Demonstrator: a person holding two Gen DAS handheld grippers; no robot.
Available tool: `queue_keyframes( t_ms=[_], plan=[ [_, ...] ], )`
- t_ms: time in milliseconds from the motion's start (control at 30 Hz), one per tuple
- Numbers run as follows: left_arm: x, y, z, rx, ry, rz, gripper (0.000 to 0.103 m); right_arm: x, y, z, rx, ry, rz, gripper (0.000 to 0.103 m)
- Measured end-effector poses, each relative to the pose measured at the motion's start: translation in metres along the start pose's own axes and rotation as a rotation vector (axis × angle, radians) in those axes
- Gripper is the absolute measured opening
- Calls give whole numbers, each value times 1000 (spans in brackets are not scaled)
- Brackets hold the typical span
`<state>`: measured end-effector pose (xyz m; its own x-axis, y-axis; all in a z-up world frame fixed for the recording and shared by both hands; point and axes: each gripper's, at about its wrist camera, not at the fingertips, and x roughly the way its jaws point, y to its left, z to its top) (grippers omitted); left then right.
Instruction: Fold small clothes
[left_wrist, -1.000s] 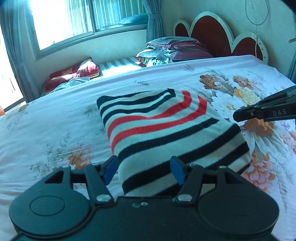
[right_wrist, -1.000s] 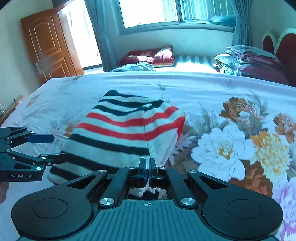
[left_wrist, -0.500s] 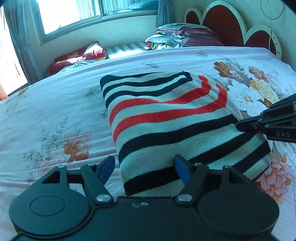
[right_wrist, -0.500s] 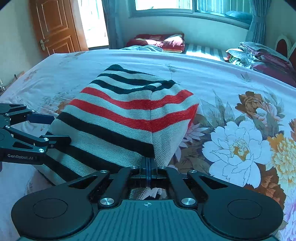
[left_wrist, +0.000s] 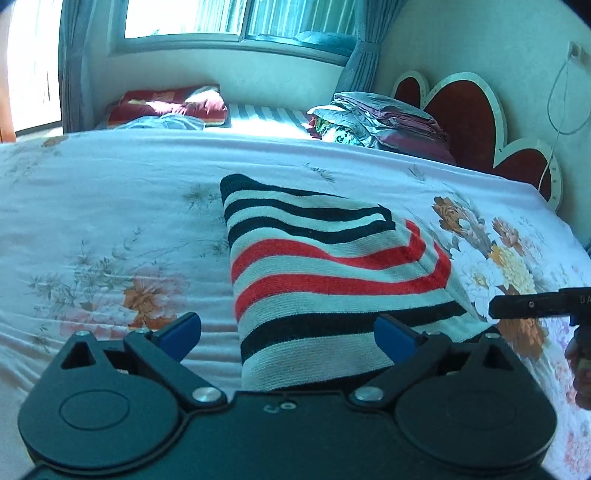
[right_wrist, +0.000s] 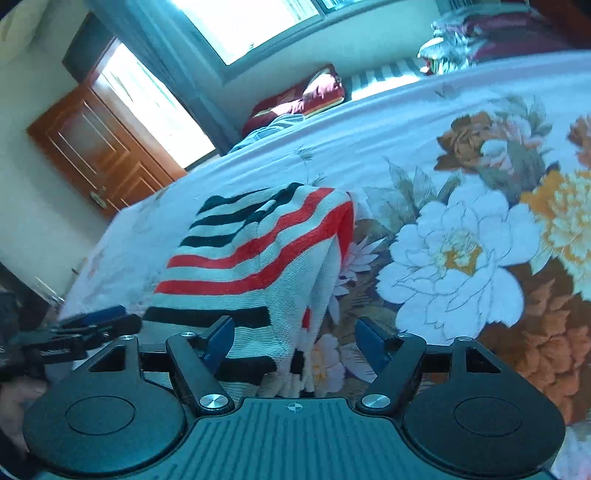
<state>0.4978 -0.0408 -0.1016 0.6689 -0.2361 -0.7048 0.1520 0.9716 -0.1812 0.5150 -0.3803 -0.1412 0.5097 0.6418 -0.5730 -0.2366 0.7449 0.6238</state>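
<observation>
A folded knit garment (left_wrist: 325, 273) with black, red and white stripes lies on the flowered bedsheet (left_wrist: 110, 229). It also shows in the right wrist view (right_wrist: 258, 266). My left gripper (left_wrist: 288, 332) is open, its blue pads on either side of the garment's near edge. My right gripper (right_wrist: 295, 338) is open over the garment's near right corner, holding nothing. The right gripper's dark fingers (left_wrist: 532, 304) show at the right edge of the left wrist view. The left gripper (right_wrist: 92, 321) shows at the left of the right wrist view.
A stack of folded bedding (left_wrist: 376, 122) lies by the red headboard (left_wrist: 465, 110). A red pillow (left_wrist: 166, 107) lies under the window. A brown door (right_wrist: 96, 147) stands at the left. The bedsheet (right_wrist: 461, 236) spreads wide to the right.
My right gripper has opened and let go of the garment's corner, and its view has tilted. My left gripper has stayed open and drawn back a little from the garment.
</observation>
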Motion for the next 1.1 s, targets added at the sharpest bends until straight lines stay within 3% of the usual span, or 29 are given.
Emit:
queue_keyframes(
  t_ms=[67, 167, 267, 500, 567, 633, 767, 933, 1100],
  plan=[
    [11, 7, 2, -51, 47, -50, 98, 7, -10, 4, 65, 26, 68, 72],
    [26, 17, 2, -129, 102, -115, 94, 21, -20, 9, 101, 63, 92, 72],
    [38, 22, 1, -158, 141, -124, 87, 35, -33, 12, 172, 109, 137, 72],
    [57, 29, 4, -180, 164, -158, 87, 59, -34, 19, 216, 151, 197, 67],
    [63, 30, 6, -187, 169, -175, 83, 66, -25, 24, 176, 157, 170, 63],
    [68, 29, 8, -183, 173, -179, 79, 71, -12, 28, 113, 164, 98, 48],
    [63, 21, 16, -134, 139, -171, 52, 70, 26, 22, -62, 132, -35, 34],
    [30, 24, 23, -25, 79, -207, 48, 49, 81, 12, -173, 35, -135, 33],
    [-17, 76, 32, 47, 34, -206, 48, 62, 158, -4, -231, 2, -158, 33]
  ],
)
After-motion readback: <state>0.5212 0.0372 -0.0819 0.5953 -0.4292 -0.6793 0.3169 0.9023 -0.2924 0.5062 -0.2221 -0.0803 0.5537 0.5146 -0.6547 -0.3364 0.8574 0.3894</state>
